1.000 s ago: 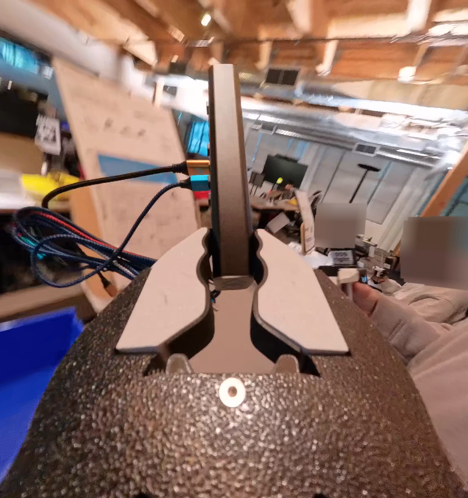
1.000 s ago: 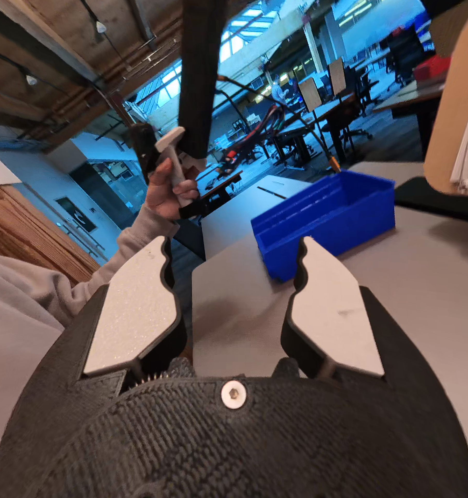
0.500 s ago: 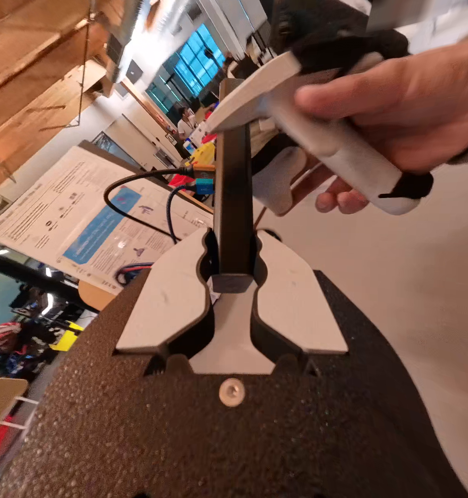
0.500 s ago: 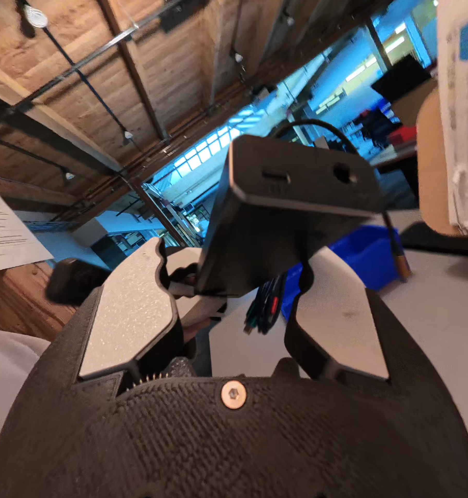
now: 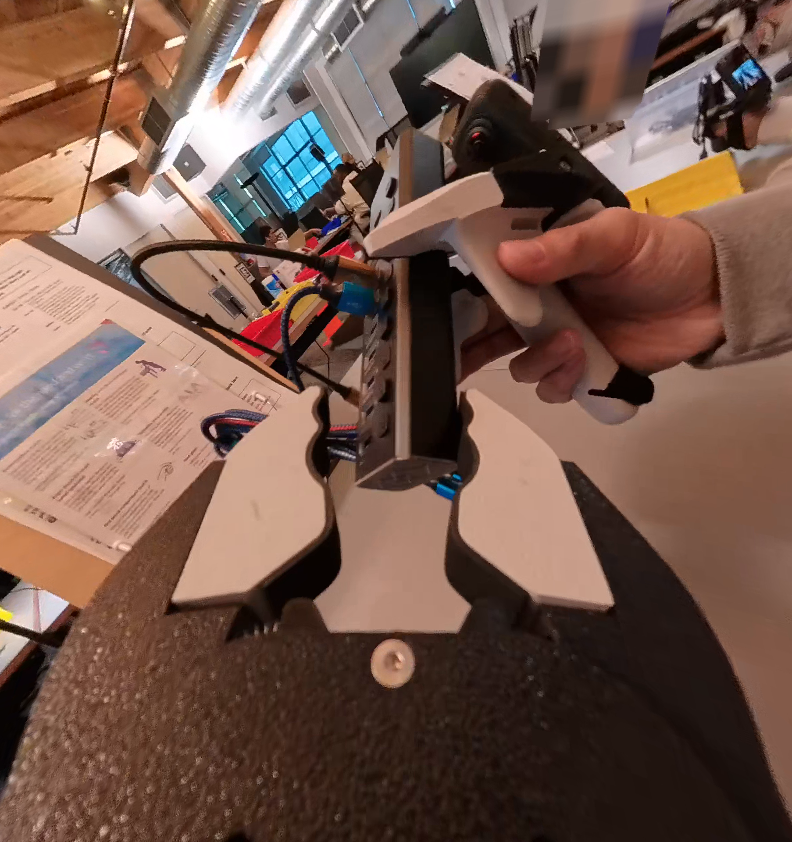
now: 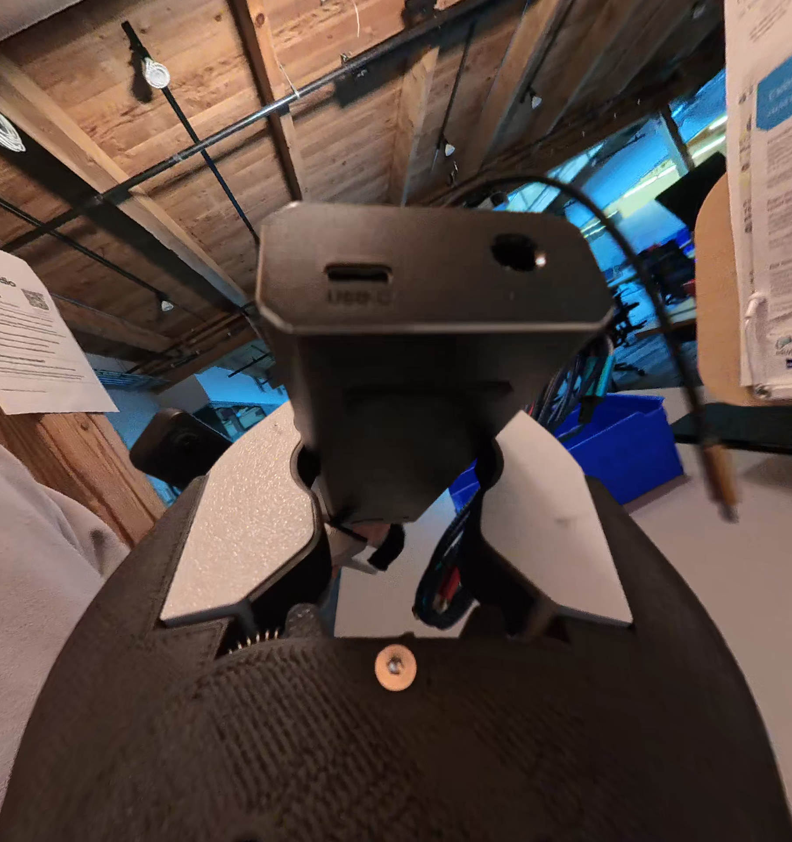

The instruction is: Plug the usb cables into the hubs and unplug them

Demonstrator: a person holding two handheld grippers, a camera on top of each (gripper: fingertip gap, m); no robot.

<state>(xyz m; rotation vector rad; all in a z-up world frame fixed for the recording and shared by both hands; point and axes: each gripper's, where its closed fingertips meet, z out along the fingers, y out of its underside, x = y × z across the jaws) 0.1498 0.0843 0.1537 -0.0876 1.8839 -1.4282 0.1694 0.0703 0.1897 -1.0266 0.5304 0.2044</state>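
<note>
A dark grey USB hub point(image 5: 424, 346) stands upright between the fingers of my left gripper point(image 5: 392, 401), which is open; there is a gap on the left side and the hub leans on the right finger. A black cable with a bronze plug point(image 5: 353, 266) and a blue plug point(image 5: 355, 296) sit in its ports. My right gripper point(image 6: 401, 437) is shut on the hub point(image 6: 430, 273), whose end face with two sockets points at its camera. In the left wrist view a hand point(image 5: 613, 291) holds that gripper at the hub's upper part. More cables point(image 6: 449, 587) hang below the hub.
A board with printed sheets point(image 5: 89, 387) stands to the left. A blue bin point(image 6: 622, 455) sits on the grey table point(image 6: 727, 592) behind the hub. A loose bronze cable end point(image 6: 717, 478) dangles at the right. A coloured cable bundle point(image 5: 230, 423) lies by the board.
My left gripper's jaws have opened away from the hub. My right gripper has moved in and closed on the hub's upper part. The hub has turned with both hands.
</note>
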